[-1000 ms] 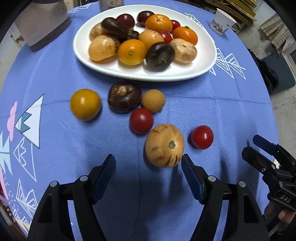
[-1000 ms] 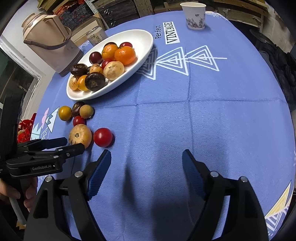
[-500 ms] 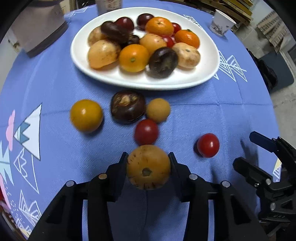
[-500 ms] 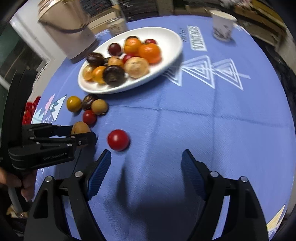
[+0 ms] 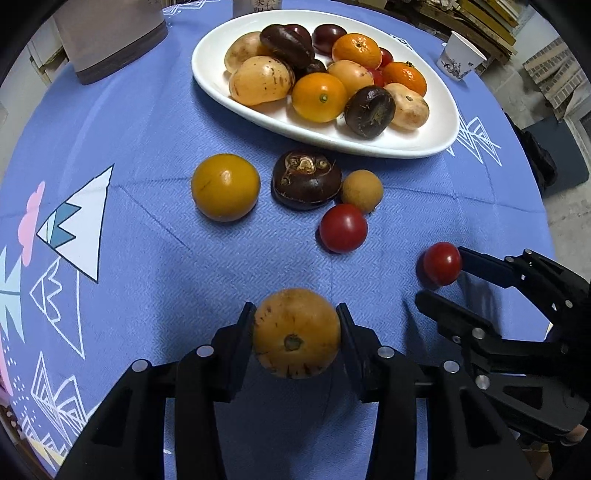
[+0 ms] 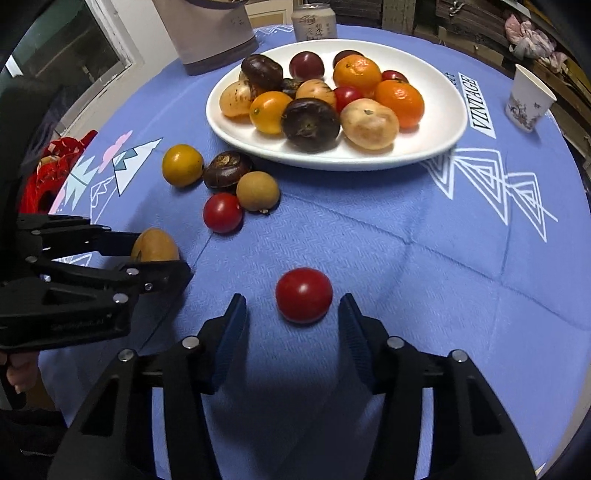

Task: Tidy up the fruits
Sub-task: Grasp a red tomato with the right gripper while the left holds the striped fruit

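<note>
My left gripper (image 5: 295,325) is shut on a speckled tan fruit (image 5: 296,333), its pads pressing both sides; the same fruit (image 6: 154,248) shows in the right wrist view between those black fingers. My right gripper (image 6: 293,314) straddles a red cherry tomato (image 6: 304,294); its jaws are closing, with gaps still on both sides of the tomato. The left wrist view shows that tomato (image 5: 441,263) at the right gripper's tips. A white oval plate (image 5: 439,122) at the back holds several oranges, tan and dark fruits.
Loose on the blue cloth lie a yellow fruit (image 5: 225,187), a dark brown fruit (image 5: 306,179), a small tan ball (image 5: 361,191) and a second red tomato (image 5: 343,228). A paper cup (image 6: 528,98), a can (image 6: 314,26) and a beige jug (image 6: 207,33) stand behind.
The left gripper closed on the speckled tan fruit and holds it. The right gripper swung left over the loose red tomato and its jaws narrowed around it.
</note>
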